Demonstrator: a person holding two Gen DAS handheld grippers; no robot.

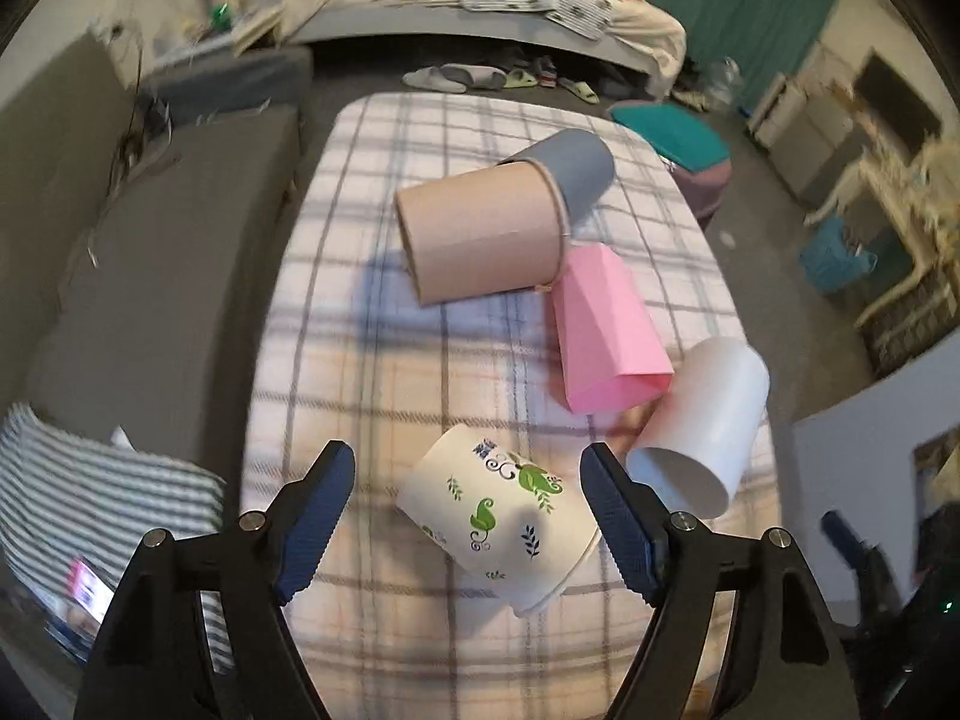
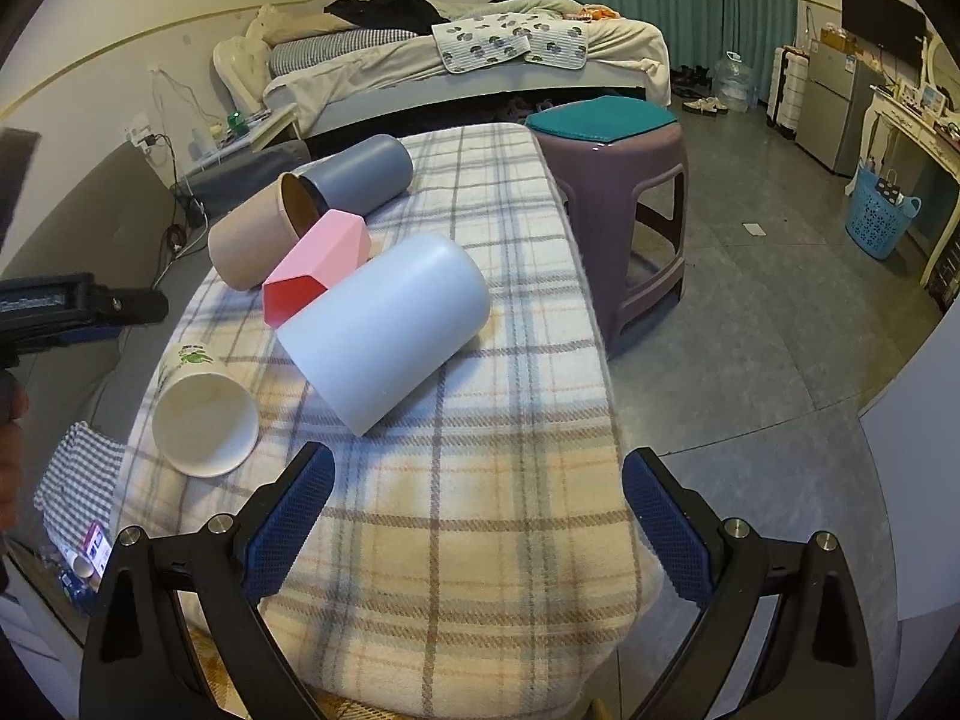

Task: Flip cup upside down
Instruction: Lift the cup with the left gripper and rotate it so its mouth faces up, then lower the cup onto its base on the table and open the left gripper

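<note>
Several cups lie on their sides on a plaid-covered table [image 1: 372, 324]. A white paper cup with leaf prints [image 1: 498, 516] lies between the fingers of my open left gripper [image 1: 465, 468], not gripped; it also shows in the right wrist view [image 2: 204, 414]. Further off lie a white cup [image 1: 702, 420] [image 2: 384, 324], a pink faceted cup [image 1: 600, 330] [image 2: 318, 267], a tan cup [image 1: 480, 234] [image 2: 252, 240] and a grey cup [image 1: 570, 165] [image 2: 360, 171]. My right gripper [image 2: 477, 474] is open and empty above the table's near end.
A purple stool with a teal cushion [image 2: 612, 180] stands right of the table. A grey sofa [image 1: 150, 252] lies to the left. A bed [image 2: 468, 66] is at the back. A blue basket [image 2: 879, 219] stands far right.
</note>
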